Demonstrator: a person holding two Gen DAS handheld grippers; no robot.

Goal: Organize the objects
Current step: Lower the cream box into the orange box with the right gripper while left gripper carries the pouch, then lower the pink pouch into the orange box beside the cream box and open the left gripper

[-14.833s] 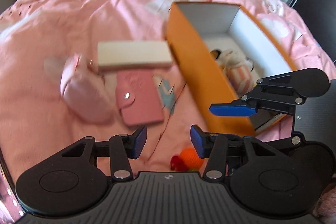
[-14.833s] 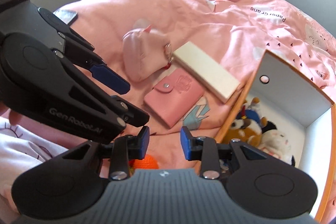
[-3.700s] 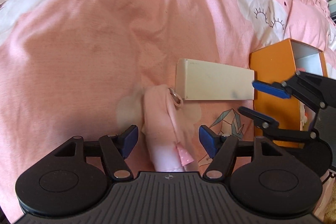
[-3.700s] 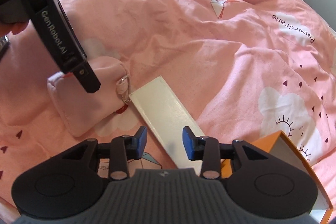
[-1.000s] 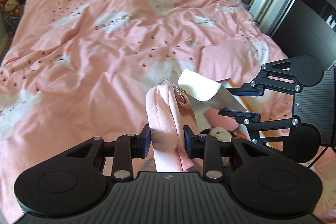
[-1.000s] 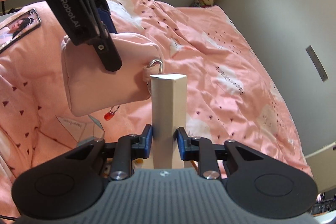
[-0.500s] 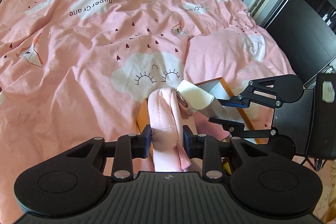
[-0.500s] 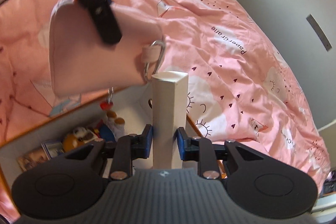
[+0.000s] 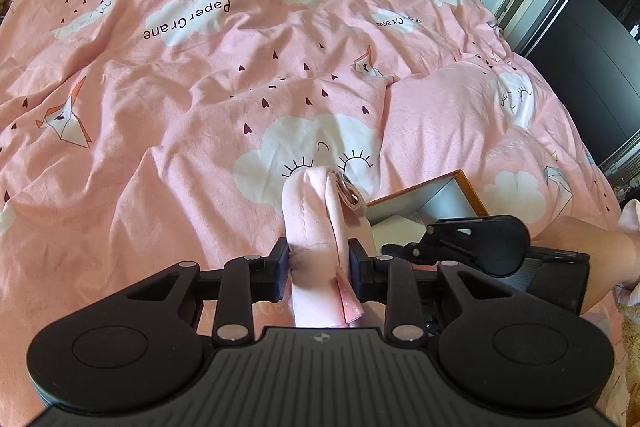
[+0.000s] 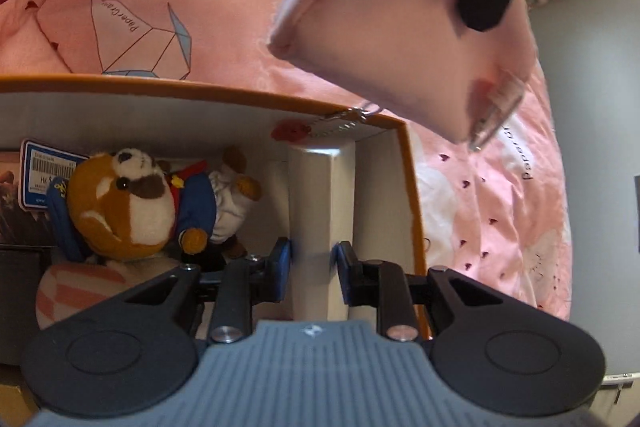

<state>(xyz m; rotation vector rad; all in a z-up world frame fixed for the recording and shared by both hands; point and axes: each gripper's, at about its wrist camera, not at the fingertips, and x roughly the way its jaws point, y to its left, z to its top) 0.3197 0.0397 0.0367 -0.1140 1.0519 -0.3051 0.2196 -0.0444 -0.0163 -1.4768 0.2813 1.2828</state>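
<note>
Holding two items in the air: our left gripper (image 9: 319, 269) is clamped on the soft pink fabric pouch (image 9: 320, 227), which sticks up between its blue pads with a metal ring at the far end. Our right gripper (image 10: 313, 269) pinches the long cream rectangular box (image 10: 322, 211), its far end pointing down inside the orange cardboard box with white interior (image 10: 412, 195), close to the right-hand wall. In the right wrist view the pouch (image 10: 400, 19) hangs above the orange box's far rim, blurred, with what looks like a small red charm on a chain dangling near that rim. Brown-and-white plush toy in a blue jacket (image 10: 132, 203) lies in the box, left of the cream box. Orange box sits on the pink patterned bedspread (image 9: 200, 107).
</note>
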